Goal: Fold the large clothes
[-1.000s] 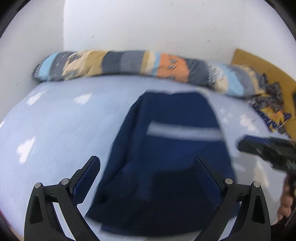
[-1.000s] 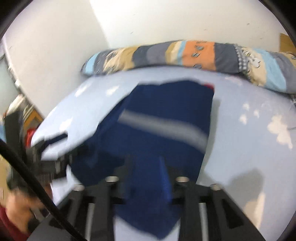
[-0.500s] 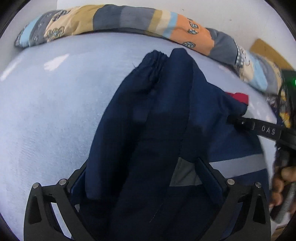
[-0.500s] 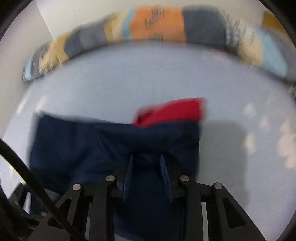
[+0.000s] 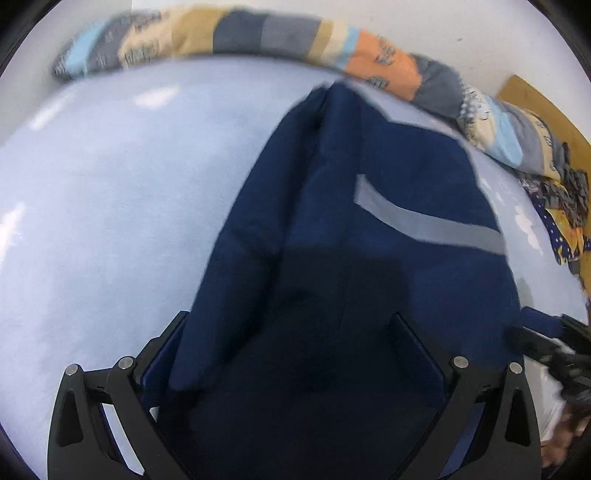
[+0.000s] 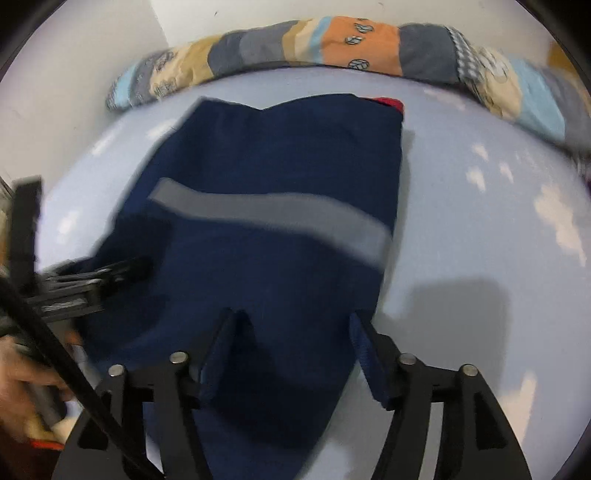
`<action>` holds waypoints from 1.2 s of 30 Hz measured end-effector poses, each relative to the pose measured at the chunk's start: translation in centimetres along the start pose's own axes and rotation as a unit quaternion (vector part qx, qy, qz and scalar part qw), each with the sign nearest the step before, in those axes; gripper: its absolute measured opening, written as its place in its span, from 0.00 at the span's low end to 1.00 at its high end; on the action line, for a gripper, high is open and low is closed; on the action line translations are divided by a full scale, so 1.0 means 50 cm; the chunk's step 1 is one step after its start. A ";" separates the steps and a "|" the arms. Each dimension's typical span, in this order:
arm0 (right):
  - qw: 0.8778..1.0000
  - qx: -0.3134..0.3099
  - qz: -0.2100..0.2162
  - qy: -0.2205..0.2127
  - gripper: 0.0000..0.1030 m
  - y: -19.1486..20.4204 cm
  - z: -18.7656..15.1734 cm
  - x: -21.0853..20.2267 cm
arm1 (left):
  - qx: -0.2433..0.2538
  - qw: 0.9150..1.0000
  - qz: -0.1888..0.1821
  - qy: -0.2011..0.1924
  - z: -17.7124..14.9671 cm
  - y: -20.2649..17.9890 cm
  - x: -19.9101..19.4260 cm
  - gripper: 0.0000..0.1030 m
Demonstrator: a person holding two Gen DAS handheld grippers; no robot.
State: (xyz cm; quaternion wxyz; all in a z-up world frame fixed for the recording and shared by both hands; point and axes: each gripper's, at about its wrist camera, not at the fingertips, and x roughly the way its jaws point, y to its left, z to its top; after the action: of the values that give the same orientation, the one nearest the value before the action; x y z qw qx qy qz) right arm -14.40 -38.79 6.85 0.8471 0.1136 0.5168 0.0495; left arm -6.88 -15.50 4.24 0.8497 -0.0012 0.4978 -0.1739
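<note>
1. The right hand-held gripper (image 6: 291, 350) stands with its jaws apart, having just been opening; the near end of the navy garment (image 6: 273, 229) lies between the fingers, but the pads do not press on it. I judge this a release after laying a fold down.
2. The left hand-held gripper (image 5: 291, 354) is spread wide over the garment's near edge, the cloth draped across the gap between its fingers; nothing is pinched there either.
3. Both tools point steeply down at the near end, likely so the folded edge settles flat rather than dragging back.
4. The garment lies lengthwise on the bed (image 6: 480, 206), its far end toward the head edge, a grey stripe (image 6: 273, 214) running across it and a bit of red (image 6: 388, 101) showing at the far right corner.
5. The bed has a pale blue sheet with white cloud shapes.
6. A long patchwork bolster (image 6: 332, 48) runs along the bed's far edge against a white wall (image 5: 406, 22); crumpled patterned cloth (image 5: 561, 206) sits at the right edge.
</note>
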 end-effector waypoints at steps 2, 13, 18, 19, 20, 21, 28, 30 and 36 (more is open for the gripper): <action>0.999 -0.019 0.015 -0.023 0.63 0.013 -0.035 -0.063 | 0.035 0.999 0.015 -0.023 -0.020 -0.026 -0.052 1.00; 0.990 0.055 0.124 -0.027 0.66 -0.070 -0.124 -0.122 | 0.189 0.972 0.110 -0.089 -0.113 -0.094 -0.151 1.00; 0.981 0.111 0.154 -0.032 0.67 -0.114 -0.117 -0.117 | 0.172 0.975 0.115 -0.074 -0.090 -0.088 -0.127 1.00; 0.980 0.116 0.156 -0.031 0.67 -0.114 -0.117 -0.115 | 0.168 0.976 0.113 -0.074 -0.089 -0.087 -0.127 1.00; 0.980 0.119 0.158 -0.030 0.67 -0.112 -0.121 -0.113 | 0.164 0.978 0.108 -0.073 -0.084 -0.085 -0.127 1.00; 0.980 0.119 0.159 -0.030 0.67 -0.104 -0.122 -0.113 | 0.160 0.978 0.107 -0.075 -0.084 -0.086 -0.128 1.00; 0.981 0.111 0.156 -0.030 0.67 -0.102 -0.125 -0.121 | 0.161 0.978 0.108 -0.073 -0.076 -0.088 -0.122 1.00; 0.981 0.114 0.156 -0.029 0.67 -0.104 -0.125 -0.118 | 0.161 0.978 0.110 -0.071 -0.073 -0.088 -0.120 1.00; 0.980 0.120 0.154 -0.027 0.67 -0.109 -0.128 -0.115 | 0.150 0.981 0.107 -0.065 -0.063 -0.076 -0.115 1.00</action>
State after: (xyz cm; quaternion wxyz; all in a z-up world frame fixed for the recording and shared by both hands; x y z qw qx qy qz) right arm -22.91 -44.32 7.67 0.8231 0.2938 0.4724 0.1140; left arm -13.23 -16.81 8.15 0.8844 0.1683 0.4069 -0.1548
